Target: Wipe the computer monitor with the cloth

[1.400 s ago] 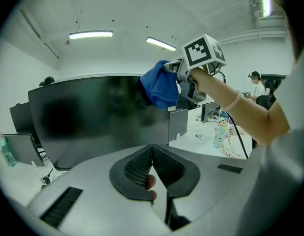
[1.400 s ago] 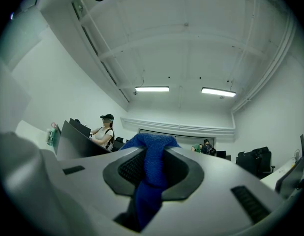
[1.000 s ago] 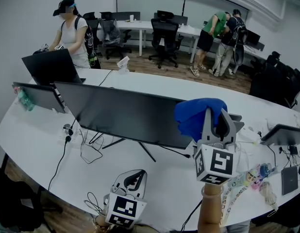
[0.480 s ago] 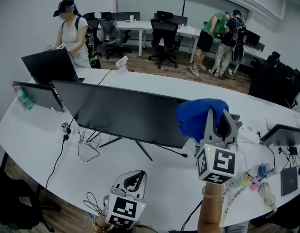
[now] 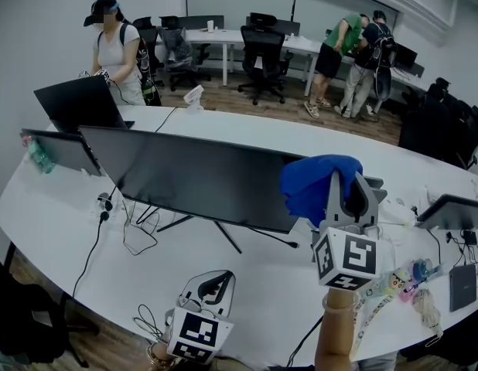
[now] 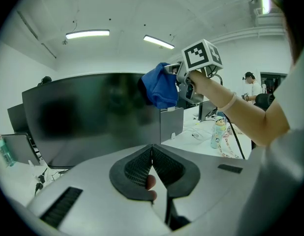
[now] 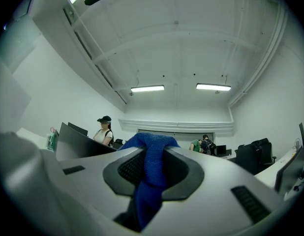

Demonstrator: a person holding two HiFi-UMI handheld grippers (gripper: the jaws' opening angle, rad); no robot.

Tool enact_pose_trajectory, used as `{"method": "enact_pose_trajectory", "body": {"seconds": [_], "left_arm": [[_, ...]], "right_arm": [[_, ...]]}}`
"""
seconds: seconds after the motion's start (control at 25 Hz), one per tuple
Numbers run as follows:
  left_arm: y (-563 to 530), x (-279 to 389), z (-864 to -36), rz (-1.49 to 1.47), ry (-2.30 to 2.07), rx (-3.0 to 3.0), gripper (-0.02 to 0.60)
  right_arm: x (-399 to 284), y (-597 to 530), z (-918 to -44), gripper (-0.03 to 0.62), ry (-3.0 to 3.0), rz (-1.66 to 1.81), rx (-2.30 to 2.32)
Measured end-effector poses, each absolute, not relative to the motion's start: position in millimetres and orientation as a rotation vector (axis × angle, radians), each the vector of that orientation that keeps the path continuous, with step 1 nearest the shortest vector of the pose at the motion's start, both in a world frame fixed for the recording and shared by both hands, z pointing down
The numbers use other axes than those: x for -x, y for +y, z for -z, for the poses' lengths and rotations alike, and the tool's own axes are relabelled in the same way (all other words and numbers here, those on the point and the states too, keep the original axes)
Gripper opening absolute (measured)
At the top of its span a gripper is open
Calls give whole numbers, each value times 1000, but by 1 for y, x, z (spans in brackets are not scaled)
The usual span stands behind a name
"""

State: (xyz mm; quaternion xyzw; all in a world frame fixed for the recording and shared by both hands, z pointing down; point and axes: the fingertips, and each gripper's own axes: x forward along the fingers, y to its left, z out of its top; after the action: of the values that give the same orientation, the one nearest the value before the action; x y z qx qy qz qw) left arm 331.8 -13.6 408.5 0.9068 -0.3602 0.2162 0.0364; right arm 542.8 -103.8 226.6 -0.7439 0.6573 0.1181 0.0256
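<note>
Where my right tongs stand upright above the white table, the jaws are clamped on the blue cloth. A fold runs down between the pads and the rest bunches over the tips. The cloth sits at the upper right corner of the computer monitor and overlaps that corner of the dark screen; I cannot tell whether it presses on the glass. My left tongs are low at the near edge of the table, in front of the monitor's middle and well apart from the cloth. Their jaws are drawn together with the tips touching, and a pink bit of finger shows in the slot below them. The only print I can make out is the black-and-white square marker on each tongs' cube, a pattern and not letters.
</note>
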Motion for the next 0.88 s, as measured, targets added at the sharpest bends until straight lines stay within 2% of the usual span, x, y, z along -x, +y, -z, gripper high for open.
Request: {"method": "enact_pose_trajectory", "body": {"seconds": [0.88], "left_arm": [[-13,-349,-414,-651,-1030,-2764,9]], "right_arm": [[-551,-109,-272,72,2078,-327,2347]]}}
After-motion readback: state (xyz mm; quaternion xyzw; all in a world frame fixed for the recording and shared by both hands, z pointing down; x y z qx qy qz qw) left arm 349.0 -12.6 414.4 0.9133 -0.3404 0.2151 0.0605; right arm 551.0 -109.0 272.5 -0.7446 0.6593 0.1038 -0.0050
